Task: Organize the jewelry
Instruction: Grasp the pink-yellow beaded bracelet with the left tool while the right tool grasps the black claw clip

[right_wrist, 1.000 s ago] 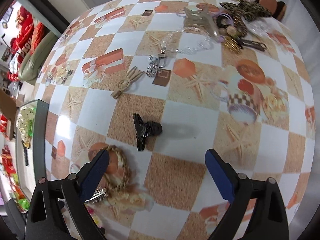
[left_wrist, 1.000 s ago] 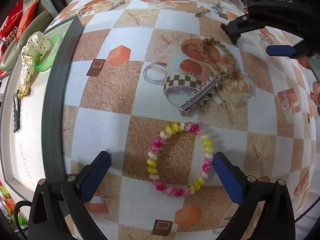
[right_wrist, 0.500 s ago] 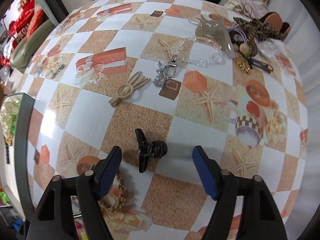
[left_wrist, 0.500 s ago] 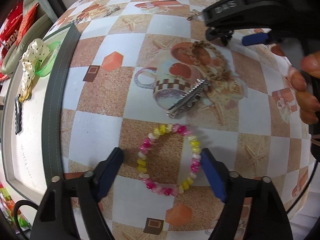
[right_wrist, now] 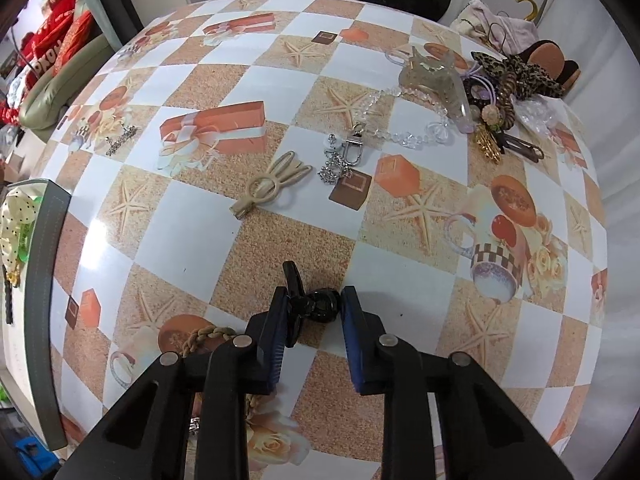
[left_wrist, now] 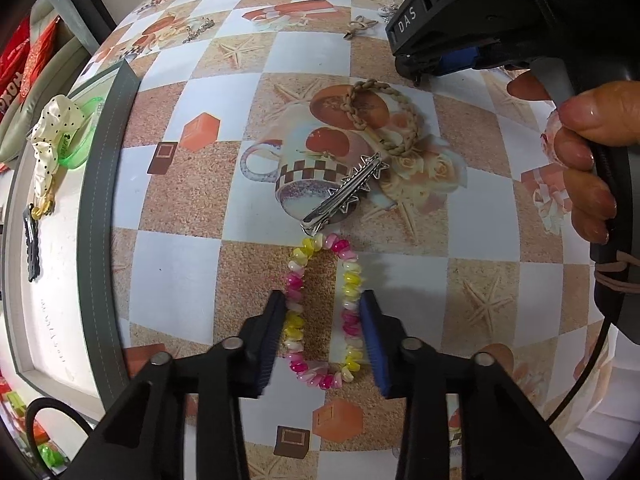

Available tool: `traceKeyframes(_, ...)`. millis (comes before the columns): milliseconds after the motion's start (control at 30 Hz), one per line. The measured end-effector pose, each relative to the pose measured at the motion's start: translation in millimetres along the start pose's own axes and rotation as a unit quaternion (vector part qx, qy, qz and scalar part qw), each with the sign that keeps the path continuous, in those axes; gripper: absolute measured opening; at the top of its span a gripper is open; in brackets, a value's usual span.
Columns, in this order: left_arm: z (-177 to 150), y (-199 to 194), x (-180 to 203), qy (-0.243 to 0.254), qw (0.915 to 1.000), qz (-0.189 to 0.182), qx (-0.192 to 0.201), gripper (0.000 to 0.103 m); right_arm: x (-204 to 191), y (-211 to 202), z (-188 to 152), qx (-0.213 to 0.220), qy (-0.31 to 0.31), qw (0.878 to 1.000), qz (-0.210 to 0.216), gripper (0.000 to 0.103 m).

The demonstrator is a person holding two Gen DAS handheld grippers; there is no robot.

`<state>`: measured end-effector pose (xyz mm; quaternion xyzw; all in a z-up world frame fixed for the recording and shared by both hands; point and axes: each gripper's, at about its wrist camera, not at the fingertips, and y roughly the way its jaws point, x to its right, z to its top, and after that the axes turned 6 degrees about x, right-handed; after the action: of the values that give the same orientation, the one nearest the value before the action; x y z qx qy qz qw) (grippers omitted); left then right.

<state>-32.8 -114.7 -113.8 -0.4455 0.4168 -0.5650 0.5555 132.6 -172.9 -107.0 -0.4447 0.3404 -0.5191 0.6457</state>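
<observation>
My left gripper [left_wrist: 323,320] is shut on a pink, yellow and white spiral hair tie [left_wrist: 320,308], squeezing it into a narrow oval on the tablecloth. A silver star hair clip [left_wrist: 346,192] and a braided beige band [left_wrist: 384,112] lie just beyond it. My right gripper [right_wrist: 314,308] is shut on a small black claw clip [right_wrist: 310,300] that rests on the table. The right gripper body also shows in the left wrist view [left_wrist: 480,12], at the upper right. A grey-rimmed tray [left_wrist: 106,208] at the left holds a cream dotted bow [left_wrist: 52,140], a green ring and a black comb.
Loose pieces lie across the table: a beige rabbit-shaped clip [right_wrist: 272,188], a silver keychain [right_wrist: 344,156], a clear bead chain [right_wrist: 400,128], a translucent claw clip [right_wrist: 436,80], a leopard bow [right_wrist: 516,72] and hair ties at the far right. The tray rim [right_wrist: 48,280] is at the left.
Both grippers moved forward and closed. The left jaws squeezed the round hair tie into an oval. The right jaws closed on the black claw clip.
</observation>
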Motion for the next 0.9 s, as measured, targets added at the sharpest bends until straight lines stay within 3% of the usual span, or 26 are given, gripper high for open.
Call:
traceKeyframes(167,4.7,-4.4,-10.5,-0.001,0.9999,-0.015,-0.002,0.022,5.9,-3.7,-1.8,0.001,0.011,1.000,0.010,0.026)
traceKeyframes(500,18.5,-13.5,-15.1,0.008,0.9998,-0.016,-0.002,0.022,24.1,-20.1,-13.1,-0.007,0.050,0.998,0.049,0.026)
traceKeyframes(833,39.3,-47.6,-21.9,0.013,0.9997,-0.019,0.008,0.022,39.6,-50.1,-37.8,-0.021,0.081,0.994,0.073,0.026)
traceKeyframes(900,44.3,-56.4,-24.4,0.013,0.9995,-0.025,0.014,0.012,43.0,-57.0,-43.0,-0.023,0.087,0.993,0.075,0.026)
